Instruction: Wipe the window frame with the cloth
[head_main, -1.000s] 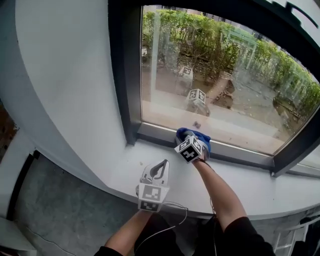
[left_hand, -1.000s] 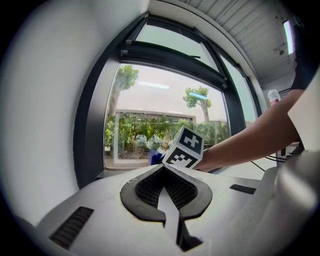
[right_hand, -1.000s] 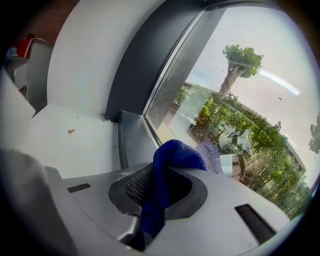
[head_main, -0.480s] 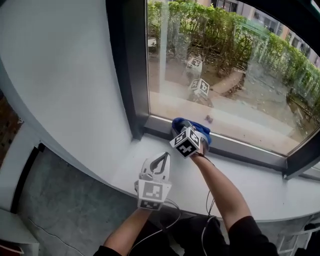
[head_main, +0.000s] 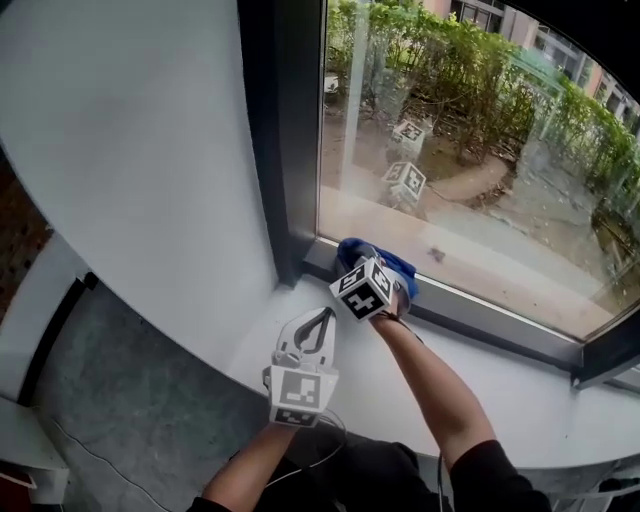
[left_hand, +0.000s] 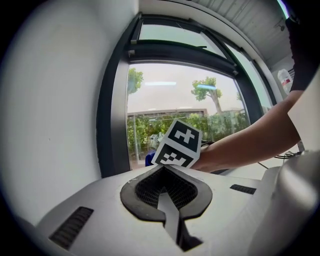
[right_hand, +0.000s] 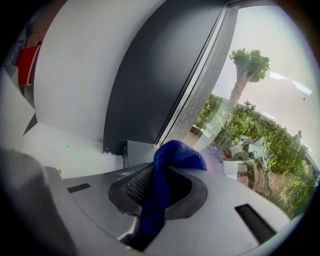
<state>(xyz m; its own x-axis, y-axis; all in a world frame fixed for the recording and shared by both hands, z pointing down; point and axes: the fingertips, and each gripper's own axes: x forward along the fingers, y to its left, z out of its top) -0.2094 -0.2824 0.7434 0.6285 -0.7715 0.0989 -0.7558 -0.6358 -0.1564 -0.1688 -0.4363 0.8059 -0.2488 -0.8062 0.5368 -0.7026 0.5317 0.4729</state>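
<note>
The dark grey window frame (head_main: 287, 140) has a bottom rail running to the right above the white sill (head_main: 520, 392). My right gripper (head_main: 372, 272) is shut on a blue cloth (head_main: 388, 262) and presses it on the bottom rail close to the left corner. In the right gripper view the blue cloth (right_hand: 167, 167) bunches between the jaws of the right gripper (right_hand: 162, 182), with the frame corner (right_hand: 131, 152) just ahead. My left gripper (head_main: 318, 322) rests shut and empty on the sill, below and left of the right one. From the left gripper (left_hand: 167, 187), the right gripper's marker cube (left_hand: 178, 145) fills the middle.
A white wall (head_main: 130, 150) flanks the window on the left. Below the sill lies grey floor (head_main: 130, 400), and a thin cable (head_main: 335, 432) hangs by my arms. Behind the glass (head_main: 470, 130) are hedges and a paved strip.
My right gripper has slid the cloth left along the bottom rail toward the frame's left corner. The left gripper has stayed on the sill.
</note>
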